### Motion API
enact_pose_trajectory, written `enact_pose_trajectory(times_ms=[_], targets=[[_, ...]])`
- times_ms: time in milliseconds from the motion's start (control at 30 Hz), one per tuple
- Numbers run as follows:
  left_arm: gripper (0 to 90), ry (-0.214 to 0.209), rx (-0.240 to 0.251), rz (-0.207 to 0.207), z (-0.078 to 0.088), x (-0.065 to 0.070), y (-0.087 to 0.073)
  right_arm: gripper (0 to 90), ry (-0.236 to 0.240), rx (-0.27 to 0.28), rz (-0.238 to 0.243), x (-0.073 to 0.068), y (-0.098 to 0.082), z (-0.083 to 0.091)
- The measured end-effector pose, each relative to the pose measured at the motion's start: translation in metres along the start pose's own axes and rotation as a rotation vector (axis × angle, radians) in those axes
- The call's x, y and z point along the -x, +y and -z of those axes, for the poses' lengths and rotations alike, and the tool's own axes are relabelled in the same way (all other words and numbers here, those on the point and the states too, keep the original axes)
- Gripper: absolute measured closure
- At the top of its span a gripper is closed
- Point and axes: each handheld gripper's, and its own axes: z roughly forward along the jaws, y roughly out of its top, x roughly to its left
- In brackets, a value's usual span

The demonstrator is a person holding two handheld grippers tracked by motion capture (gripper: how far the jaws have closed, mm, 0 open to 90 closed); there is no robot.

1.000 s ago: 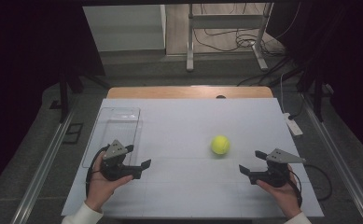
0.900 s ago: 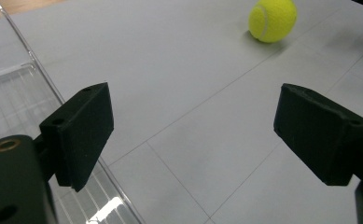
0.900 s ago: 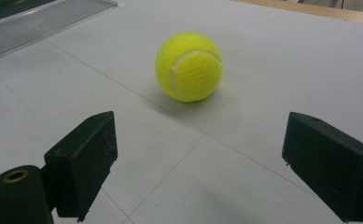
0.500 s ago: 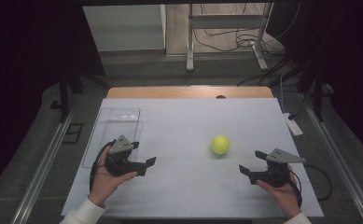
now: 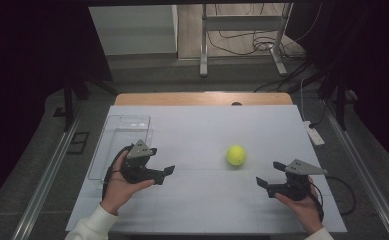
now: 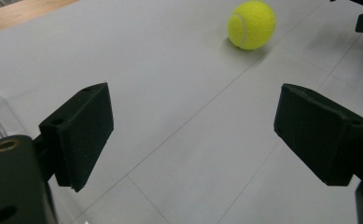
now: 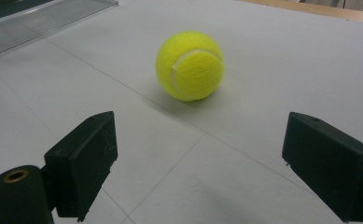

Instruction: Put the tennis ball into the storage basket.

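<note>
A yellow tennis ball (image 5: 236, 155) rests on the white table top (image 5: 202, 135), right of centre. My left gripper (image 5: 164, 173) is held at the table's left, jaws wide open and pointed toward the ball (image 6: 252, 24), which lies well ahead of it. My right gripper (image 5: 269, 175) sits at the right, also open and empty, a short way to the right of and nearer than the ball (image 7: 190, 65). Nothing is between either pair of jaws.
A clear plastic tray (image 5: 121, 137) lies along the table's left edge, just beyond my left hand; its corner shows as the tray (image 7: 44, 18) in the right gripper view. A wooden strip (image 5: 202, 98) borders the far edge. A white power strip (image 5: 314, 133) hangs off the right side.
My left gripper has shifted slightly right and forward toward the ball. The right gripper and the ball have stayed put.
</note>
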Motion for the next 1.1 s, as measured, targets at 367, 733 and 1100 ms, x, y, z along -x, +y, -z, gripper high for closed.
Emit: enact_pose_trajectory(times_ms=[367,733,1100], targets=[[13.2,-0.021,-0.010,-0.018,-0.008,0.002,0.010,10.7,0.002,-0.004,0.004,0.000,0.000,-0.001],[13.2,-0.035,-0.016,-0.015,-0.014,-0.001,0.015,10.7,0.002,-0.007,0.003,0.001,-0.001,-0.001],[13.0,-0.052,-0.024,-0.029,-0.022,0.000,0.023,10.7,0.004,-0.008,0.007,0.000,-0.001,-0.002]])
